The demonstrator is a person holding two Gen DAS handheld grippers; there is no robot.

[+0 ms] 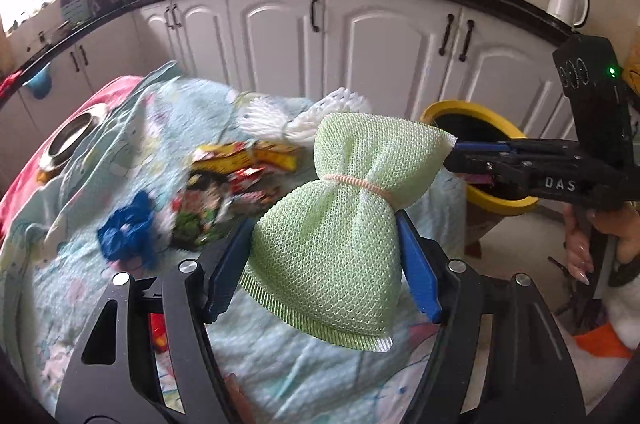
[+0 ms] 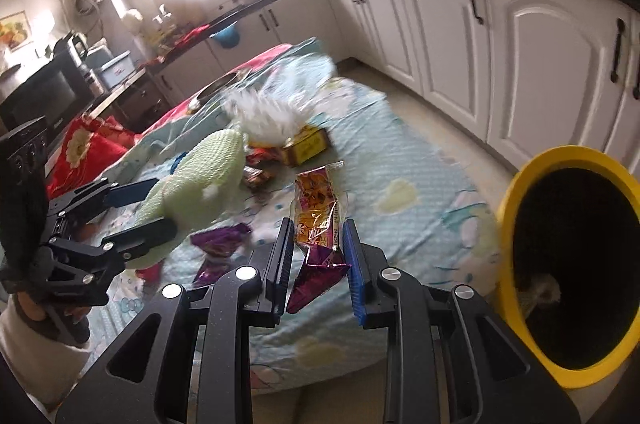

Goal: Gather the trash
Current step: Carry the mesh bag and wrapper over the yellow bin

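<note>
Holding two items clear of the bed (image 2: 400, 159), both claws stand short of the yellow bin (image 2: 520, 183) at the right of the frame. The left claw (image 1: 324, 244) is set fairly wide and clamps a pale green mesh scrubber (image 1: 344, 220) at its lower half; the upper half flares free above the band. The right claw (image 2: 316, 256) is narrow, pinching an orange snack wrapper (image 2: 320, 207) with a purple foil piece (image 2: 320, 276) hanging below.

Risks noted: the foil piece appears only lightly caught and could drop onto the bed during transfer. The scrubber is soft and could slip. Both claws converge on one bin mouth, so a collision is possible. More wrappers (image 1: 228, 179) remain at frame centre.
</note>
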